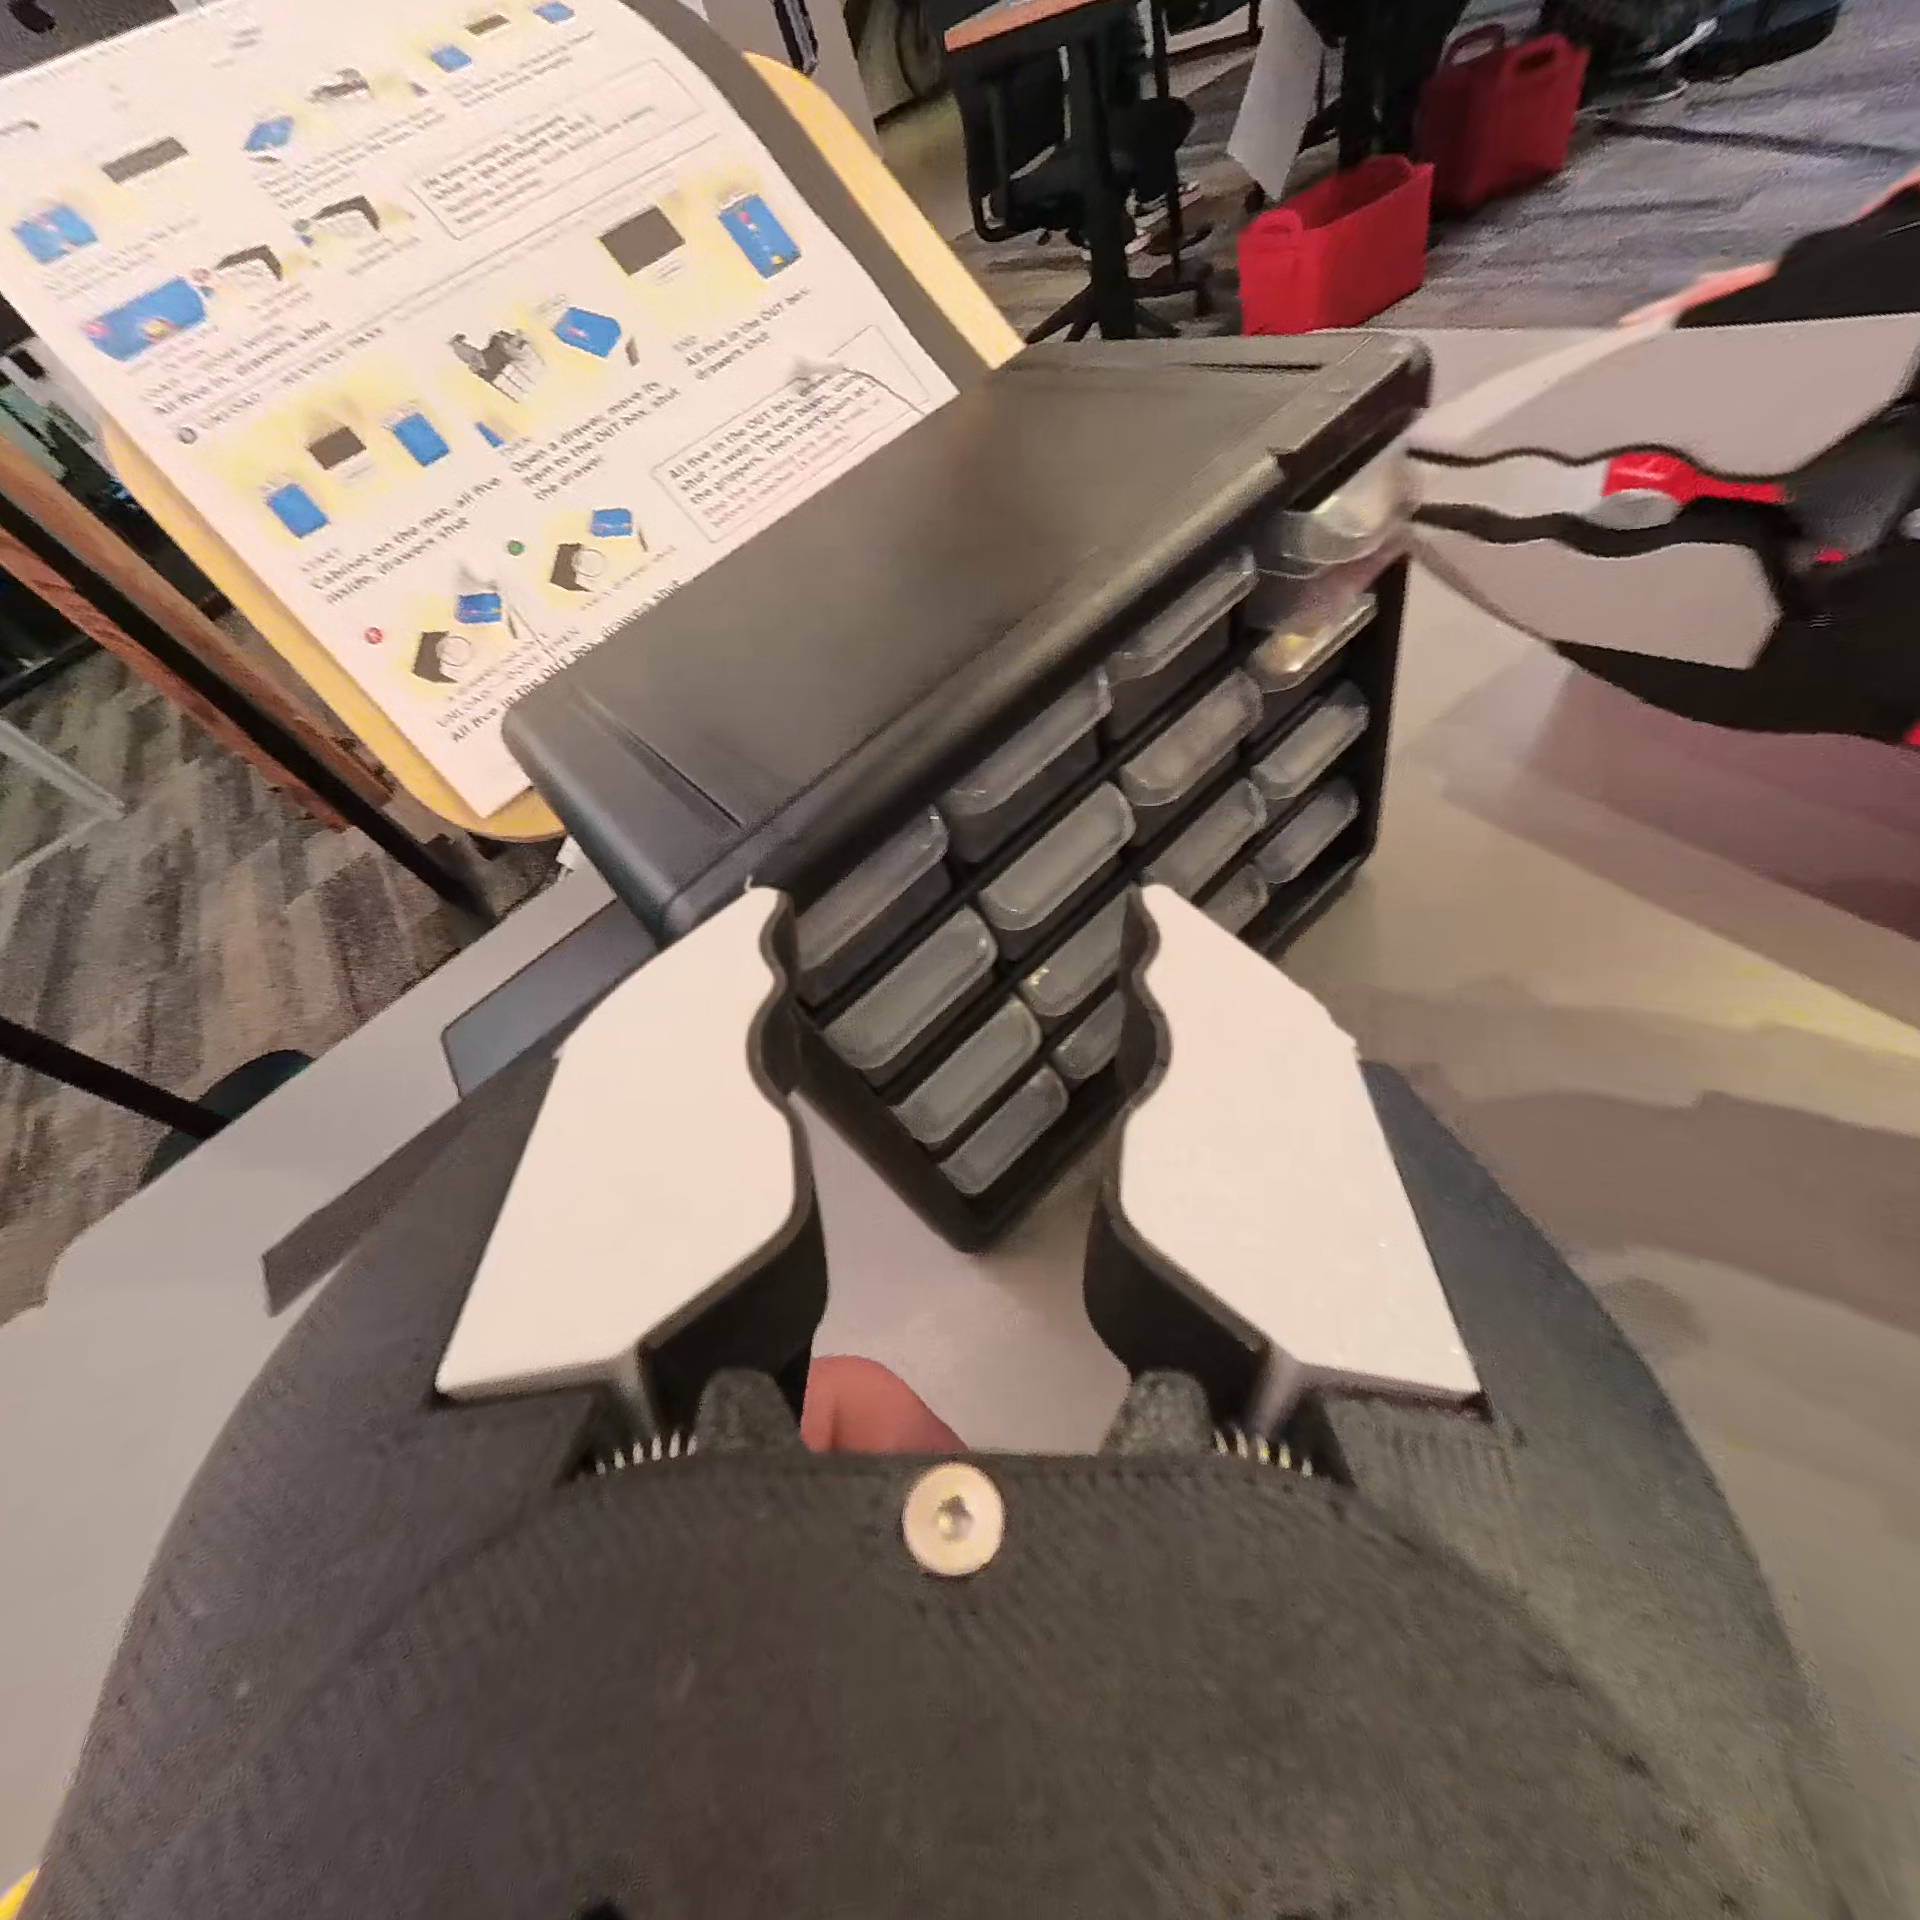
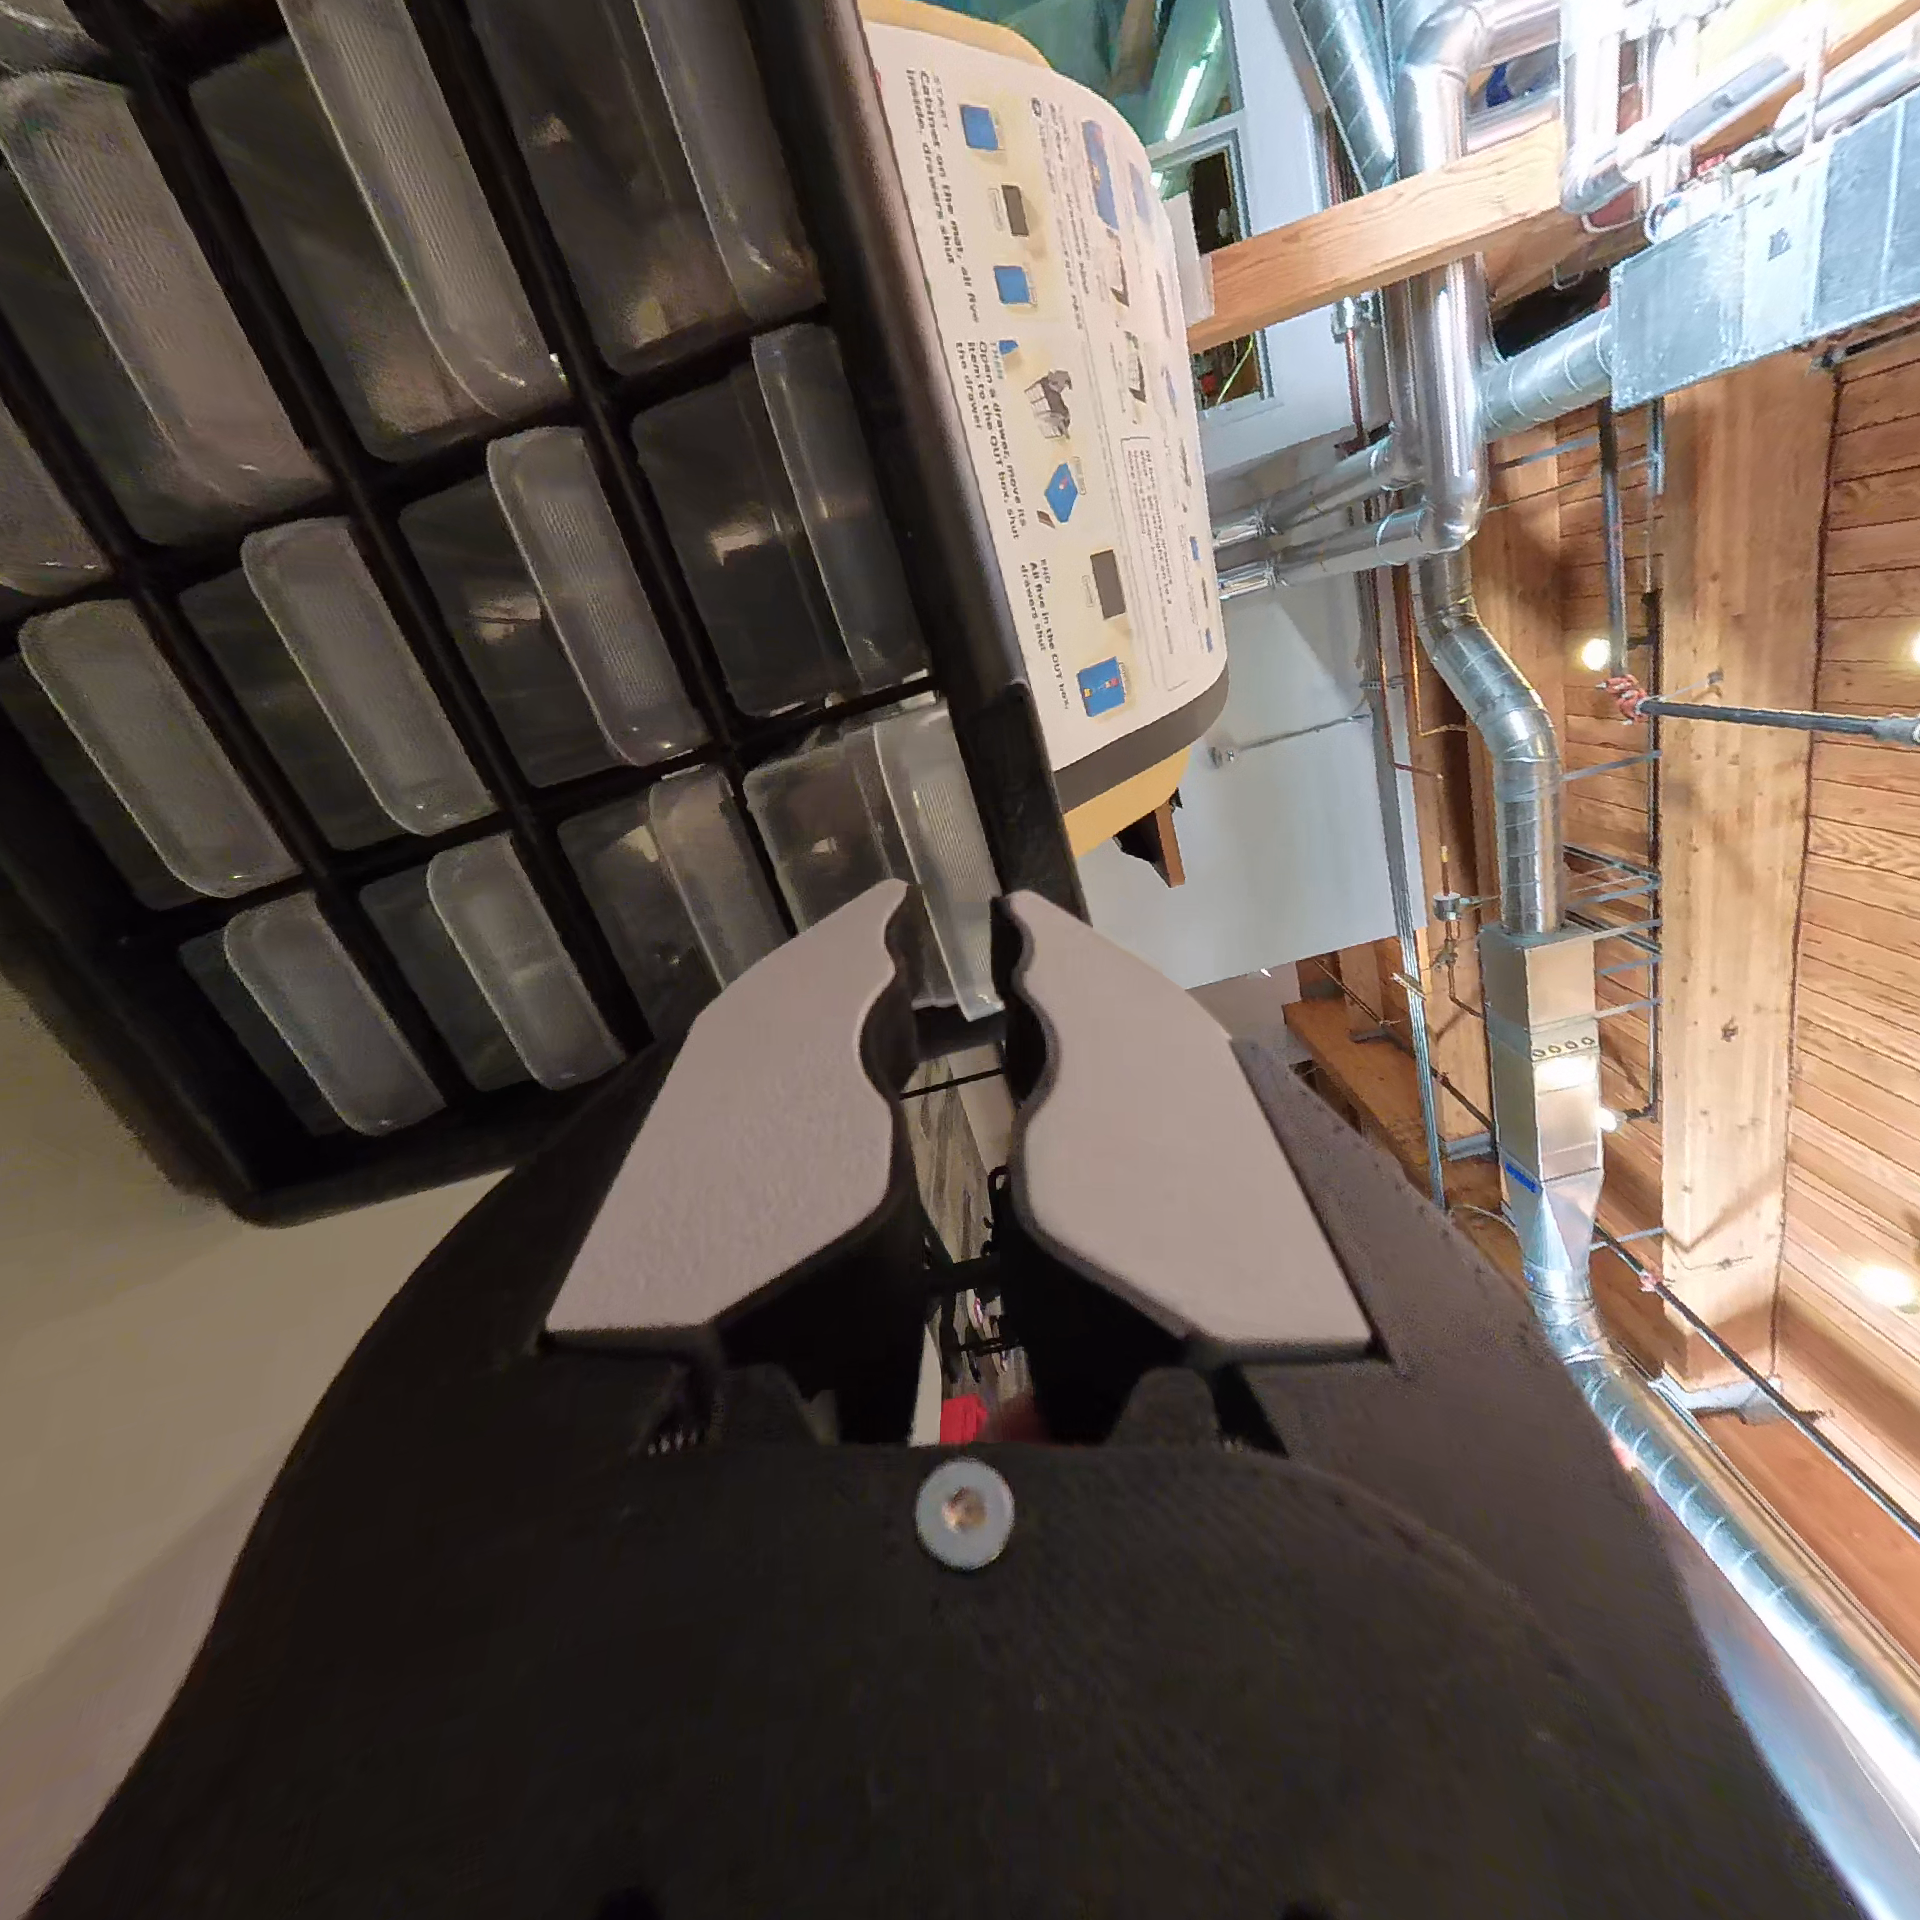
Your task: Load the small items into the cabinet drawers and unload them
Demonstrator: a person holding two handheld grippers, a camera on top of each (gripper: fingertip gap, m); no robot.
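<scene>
A black cabinet (image 1: 935, 582) with several rows of clear plastic drawers stands on the grey table (image 1: 1558, 1039). My left gripper (image 1: 956, 935) is open and empty, hovering just in front of the cabinet's lower left drawers without touching them. My right gripper (image 1: 1413, 483) comes in from the right and is shut on the handle of the top right drawer (image 1: 1320, 530). In the right wrist view the gripper (image 2: 951, 935) pinches that clear drawer handle (image 2: 940, 831) at the cabinet's (image 2: 914, 416) corner. I cannot see what the drawers hold.
A white instruction sheet (image 1: 416, 343) on a tan board leans behind the cabinet at the left. Red bins (image 1: 1330, 249) and chair legs stand on the floor beyond the table. The table edge runs along the left. The gap from one gripper's tips to the other's is roughly 20 cm.
</scene>
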